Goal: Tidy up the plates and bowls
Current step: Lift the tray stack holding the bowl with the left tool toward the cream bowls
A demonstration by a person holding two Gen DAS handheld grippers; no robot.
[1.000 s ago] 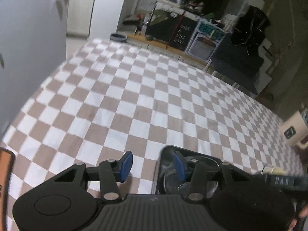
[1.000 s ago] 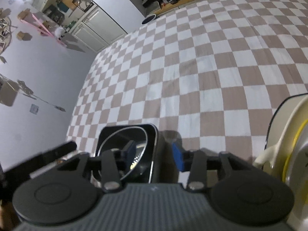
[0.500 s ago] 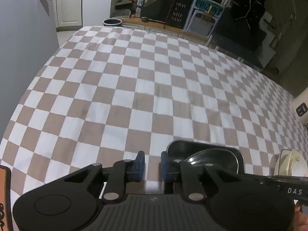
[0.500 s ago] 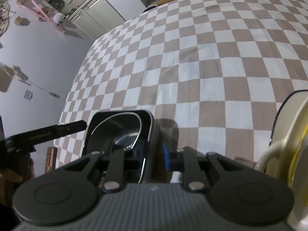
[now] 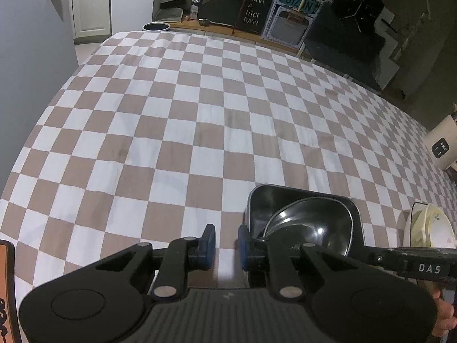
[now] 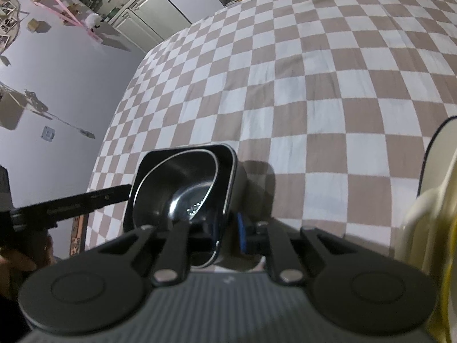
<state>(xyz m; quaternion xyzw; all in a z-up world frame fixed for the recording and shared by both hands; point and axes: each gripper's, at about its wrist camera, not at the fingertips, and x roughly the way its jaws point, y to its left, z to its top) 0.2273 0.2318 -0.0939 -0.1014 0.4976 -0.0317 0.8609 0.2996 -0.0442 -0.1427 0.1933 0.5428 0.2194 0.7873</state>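
Observation:
A black square dish (image 5: pixel 285 200) (image 6: pixel 230 168) stands on the checked cloth with a rounded black bowl (image 5: pixel 311 225) (image 6: pixel 182 177) tilted inside it. My left gripper (image 5: pixel 226 243) is at the dish's left side. Its blue pads stand a narrow gap apart with only cloth showing between them, and its right finger lies against the dish's left wall. My right gripper (image 6: pixel 227 231) is at the dish's right side. Its jaws are closing, with the dish's right wall pinched between them: one pad inside, one outside. Cream plates (image 5: pixel 428 228) (image 6: pixel 428 214) are stacked to the right.
The checked tablecloth (image 5: pixel 200 114) stretches far ahead. A white appliance (image 5: pixel 440 148) sits at the table's right edge and an orange object (image 5: pixel 5 285) at its near left. Shelves and dark furniture stand beyond the far end. A hand (image 5: pixel 445 317) holds the other tool.
Both grippers' jaws have come together from a wide stance. A second ago the dish's left wall lay between the left pads; now it lies just right of them. Neither hand has shifted much.

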